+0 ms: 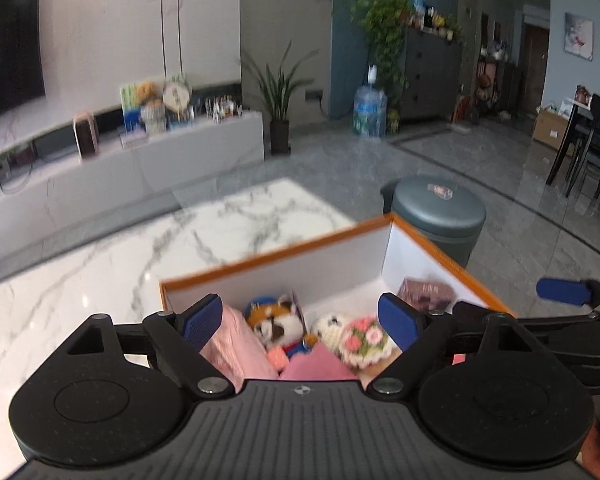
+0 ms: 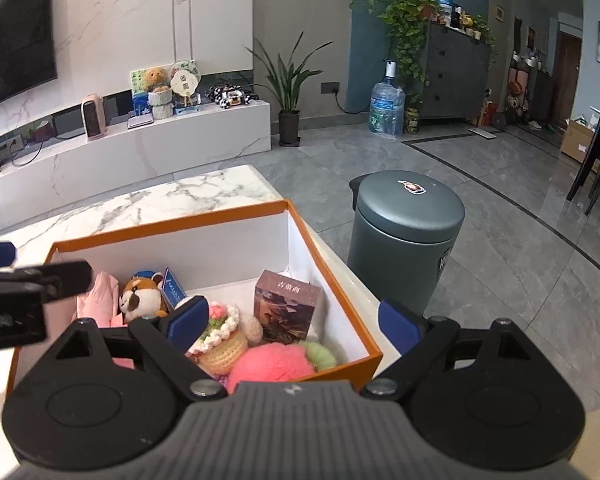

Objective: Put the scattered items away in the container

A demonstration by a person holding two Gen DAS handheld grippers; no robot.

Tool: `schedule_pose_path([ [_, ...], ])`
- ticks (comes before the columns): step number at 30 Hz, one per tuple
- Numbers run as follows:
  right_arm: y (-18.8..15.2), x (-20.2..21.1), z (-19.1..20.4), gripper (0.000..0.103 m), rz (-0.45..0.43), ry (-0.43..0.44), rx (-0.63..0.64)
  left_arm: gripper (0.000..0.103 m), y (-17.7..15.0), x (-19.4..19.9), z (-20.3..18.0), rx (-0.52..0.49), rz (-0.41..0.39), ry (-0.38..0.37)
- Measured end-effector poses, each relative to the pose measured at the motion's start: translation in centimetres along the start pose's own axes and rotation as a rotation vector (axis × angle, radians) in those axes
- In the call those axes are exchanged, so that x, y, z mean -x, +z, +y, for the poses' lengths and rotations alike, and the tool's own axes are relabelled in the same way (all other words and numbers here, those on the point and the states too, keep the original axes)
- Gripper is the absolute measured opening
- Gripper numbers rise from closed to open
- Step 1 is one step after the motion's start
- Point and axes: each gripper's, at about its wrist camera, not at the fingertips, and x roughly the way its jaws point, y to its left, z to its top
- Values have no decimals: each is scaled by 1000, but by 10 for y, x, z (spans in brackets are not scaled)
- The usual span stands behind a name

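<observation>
The box (image 2: 332, 280) sits on the bench (image 2: 204, 196) at its right end, with the bin (image 2: 404, 248) on the floor just right of it. In the box: cloth (image 2: 100, 296) at the left, plush (image 2: 140, 296) beside it, book (image 2: 286, 308) upright at the right, pompom (image 2: 272, 362) and crochet cake (image 2: 224, 340) in front.

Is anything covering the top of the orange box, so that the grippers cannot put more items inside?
Nothing visible does. The box has no lid on, and both the left gripper and right gripper are open above it.
</observation>
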Motion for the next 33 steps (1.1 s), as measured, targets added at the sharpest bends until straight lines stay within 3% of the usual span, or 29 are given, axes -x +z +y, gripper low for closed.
schedule_pose_path([
  [5,5,7,-10,93,-24,-9,-59,101,4,15,0,-7,-76,50],
  [8,9,18,-14,93,-69,0,-111,101,5,25,0,-32,-127,123],
  [12,15,33,-13,93,-137,14,-153,97,5,38,-2,-75,-182,155],
  [15,18,42,-8,93,-167,19,-154,78,4,48,2,-66,-215,157],
  [17,19,47,-4,93,-176,26,-153,57,3,52,7,-51,-216,150],
  [20,19,54,1,93,-183,34,-146,61,1,58,12,-27,-228,140],
  [21,19,56,3,93,-185,36,-142,68,-1,61,14,-19,-236,141],
  [22,19,59,5,93,-187,38,-137,86,-2,64,16,-12,-251,137],
  [23,19,61,8,93,-189,40,-131,94,-4,67,17,-4,-268,132],
  [25,18,68,13,93,-196,46,-120,94,-7,73,22,13,-292,126],
  [33,9,103,41,94,-248,73,-47,94,-12,96,41,72,-260,144],
])
